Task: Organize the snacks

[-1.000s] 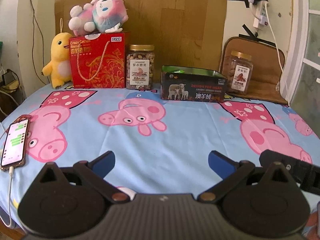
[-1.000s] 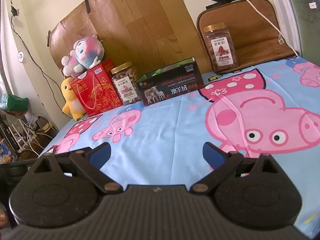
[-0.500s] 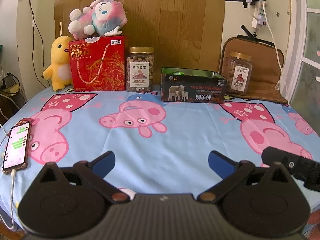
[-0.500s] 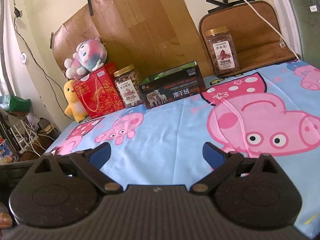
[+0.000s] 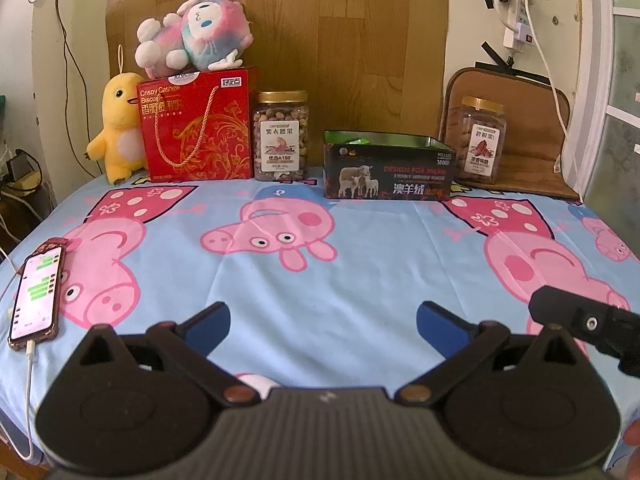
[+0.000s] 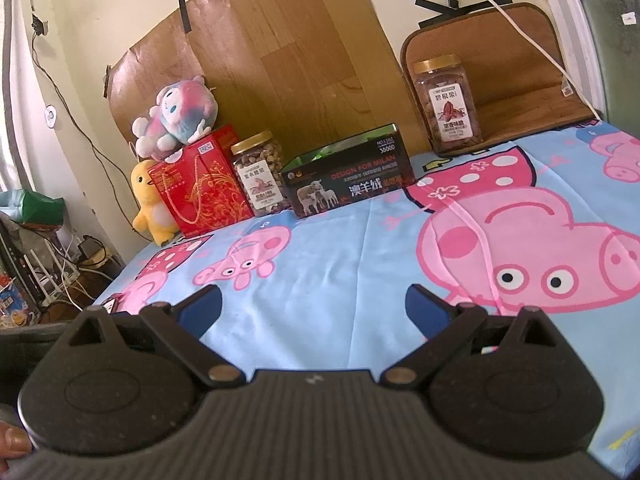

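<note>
The snacks stand in a row at the far edge of the table: a red biscuit box (image 5: 198, 128), a nut jar (image 5: 282, 136) just beside it, a dark tin (image 5: 388, 170) with its lid off, and a second jar (image 5: 480, 140) apart at the right. Over the last second both views have tilted up a little and the row has shifted only slightly, so nothing has been touched and the sorting looks yet to begin. The left gripper (image 5: 322, 318) hangs over the pig-print cloth (image 5: 360, 272) well short of the row, jaws spread wide, holding nothing. The right gripper (image 6: 314, 306) is likewise wide apart and empty. A phone (image 5: 36, 292) lies at the left edge
</note>
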A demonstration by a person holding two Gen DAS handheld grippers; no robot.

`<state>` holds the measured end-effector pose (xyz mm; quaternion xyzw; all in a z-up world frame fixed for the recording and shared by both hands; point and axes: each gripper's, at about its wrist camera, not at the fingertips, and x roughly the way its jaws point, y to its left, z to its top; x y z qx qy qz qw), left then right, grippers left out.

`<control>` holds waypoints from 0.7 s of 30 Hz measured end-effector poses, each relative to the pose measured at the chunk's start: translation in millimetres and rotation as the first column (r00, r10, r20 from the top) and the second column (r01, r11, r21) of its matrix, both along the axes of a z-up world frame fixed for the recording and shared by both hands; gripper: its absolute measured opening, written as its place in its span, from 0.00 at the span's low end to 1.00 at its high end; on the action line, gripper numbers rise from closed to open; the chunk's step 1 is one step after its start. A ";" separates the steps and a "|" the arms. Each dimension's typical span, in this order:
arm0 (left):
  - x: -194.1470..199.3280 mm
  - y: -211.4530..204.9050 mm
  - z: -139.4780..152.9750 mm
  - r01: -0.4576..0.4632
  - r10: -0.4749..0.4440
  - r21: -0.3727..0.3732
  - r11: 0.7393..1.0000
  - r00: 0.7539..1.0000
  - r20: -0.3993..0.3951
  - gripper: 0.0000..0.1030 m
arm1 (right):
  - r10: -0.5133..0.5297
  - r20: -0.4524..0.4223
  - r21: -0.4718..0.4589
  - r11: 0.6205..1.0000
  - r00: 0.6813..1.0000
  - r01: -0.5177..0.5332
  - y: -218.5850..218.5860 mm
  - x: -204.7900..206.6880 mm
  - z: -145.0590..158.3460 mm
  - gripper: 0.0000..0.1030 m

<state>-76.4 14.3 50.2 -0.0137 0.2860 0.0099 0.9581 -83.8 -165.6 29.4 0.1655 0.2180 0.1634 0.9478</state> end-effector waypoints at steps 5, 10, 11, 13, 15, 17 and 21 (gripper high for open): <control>-0.9 -0.9 0.6 0.003 -0.003 0.004 1.000 1.000 0.006 1.00 | 0.001 0.008 -0.001 1.000 1.000 -0.001 0.4 -1.2 0.7 0.97; -1.6 -0.6 0.4 0.006 -0.006 0.000 1.000 1.000 0.008 1.00 | 0.006 0.009 -0.001 1.000 1.000 -0.006 0.4 -0.5 0.7 0.97; -1.6 -0.7 0.4 0.007 -0.007 0.001 1.000 1.000 0.008 1.00 | 0.008 0.008 -0.001 1.000 1.000 -0.008 0.6 -0.1 0.6 0.97; -1.9 -0.8 0.4 0.006 -0.006 0.001 1.000 1.000 0.008 1.00 | 0.009 0.007 0.000 1.000 1.000 -0.009 0.5 0.4 0.5 0.97; -1.9 -1.1 0.7 0.008 -0.008 0.000 1.000 1.000 0.009 1.00 | 0.009 0.010 -0.001 1.000 1.000 -0.009 0.4 0.3 0.5 0.97; -1.9 -1.0 1.0 0.009 -0.009 -0.001 1.000 1.000 0.011 1.00 | 0.011 0.012 -0.001 1.000 1.000 -0.011 0.8 0.7 0.7 0.97; -2.6 -1.1 1.4 0.014 -0.014 -0.002 1.000 1.000 0.014 1.00 | 0.011 0.015 -0.002 1.000 1.000 -0.011 1.8 -0.3 0.8 0.97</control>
